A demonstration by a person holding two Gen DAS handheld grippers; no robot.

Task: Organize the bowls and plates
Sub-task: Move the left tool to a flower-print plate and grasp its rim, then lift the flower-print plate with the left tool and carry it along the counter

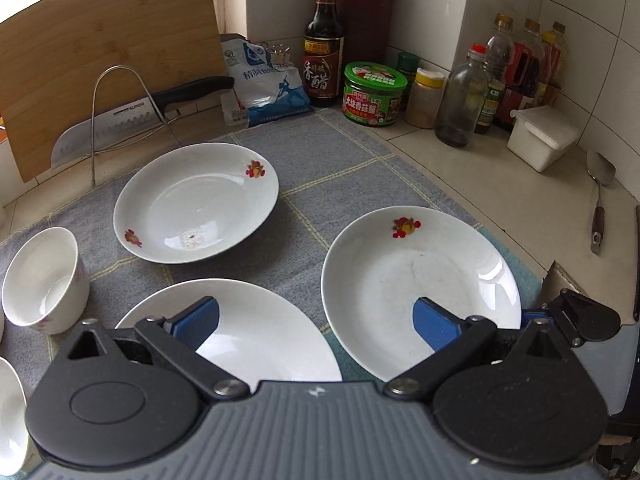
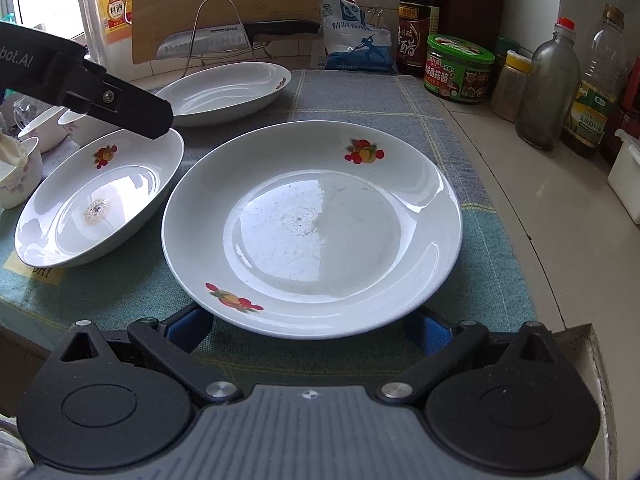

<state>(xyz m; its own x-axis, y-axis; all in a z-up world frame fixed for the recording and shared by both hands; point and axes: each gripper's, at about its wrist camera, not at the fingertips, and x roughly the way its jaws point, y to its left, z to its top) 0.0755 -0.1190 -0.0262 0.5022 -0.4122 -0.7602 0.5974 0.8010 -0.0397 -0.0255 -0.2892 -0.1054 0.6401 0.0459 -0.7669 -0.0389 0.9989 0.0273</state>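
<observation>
On the grey cloth (image 1: 344,168), three plates (image 2: 312,228) lie empty; both grippers' jaws gape wide.

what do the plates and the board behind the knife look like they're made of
Plates: likely glazed ceramic or porcelain, glossy white with sharp window reflections and printed fruit motifs. Board: looks like bamboo or wood, matte tan with visible joined strips and grain.
</observation>
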